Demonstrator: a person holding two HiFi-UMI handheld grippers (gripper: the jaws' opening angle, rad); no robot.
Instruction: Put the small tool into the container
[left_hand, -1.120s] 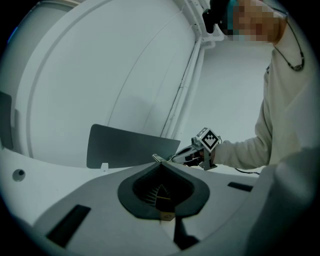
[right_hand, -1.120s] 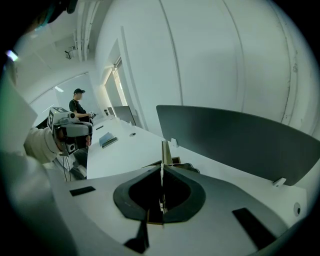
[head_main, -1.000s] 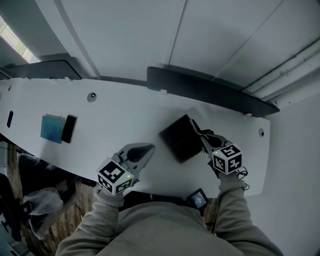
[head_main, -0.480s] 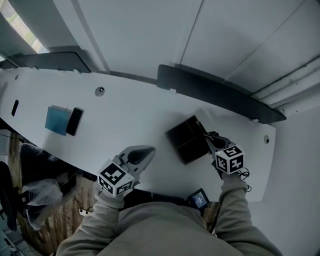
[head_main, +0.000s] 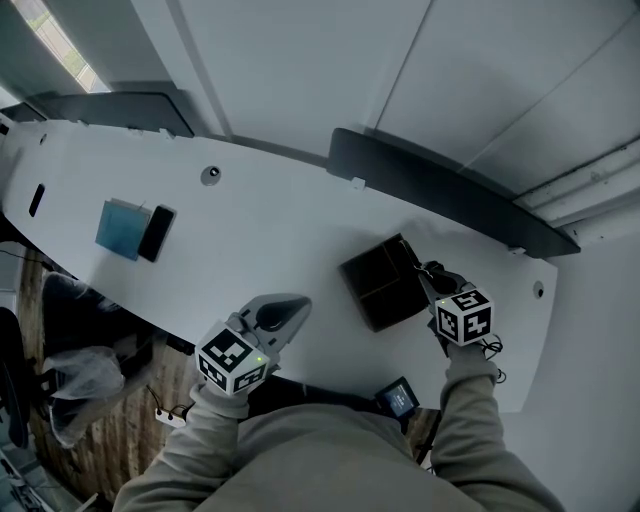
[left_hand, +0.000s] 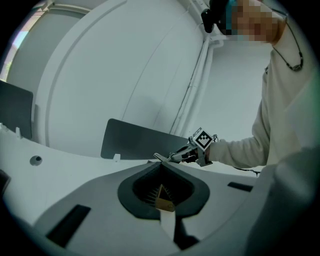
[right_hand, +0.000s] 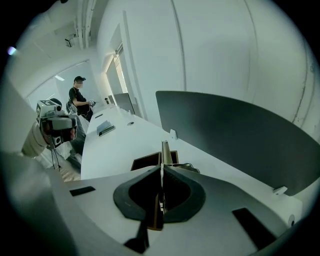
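Note:
A black square container (head_main: 383, 283) with compartments sits on the white desk (head_main: 260, 240), right of centre. My right gripper (head_main: 426, 274) is at the container's right edge, shut on the small tool. The small tool (right_hand: 166, 151) is a thin pale strip that sticks out past the shut jaws and points over the container (right_hand: 148, 161). My left gripper (head_main: 297, 301) is near the desk's front edge, well left of the container. Its jaws are closed together with nothing between them (left_hand: 161, 162). From the left gripper view I see the right gripper (left_hand: 176, 156) with the pale tool tip ahead of it.
A dark partition screen (head_main: 440, 195) runs along the desk's back edge behind the container. A teal pad (head_main: 124, 228) and a black phone (head_main: 157, 233) lie far left. A small black device (head_main: 397, 397) sits at the front edge. Another person (right_hand: 78, 101) stands far off.
The head view has drifted, so the desk and container sit further right and lower in the frame. Both grippers keep about the same places relative to the container.

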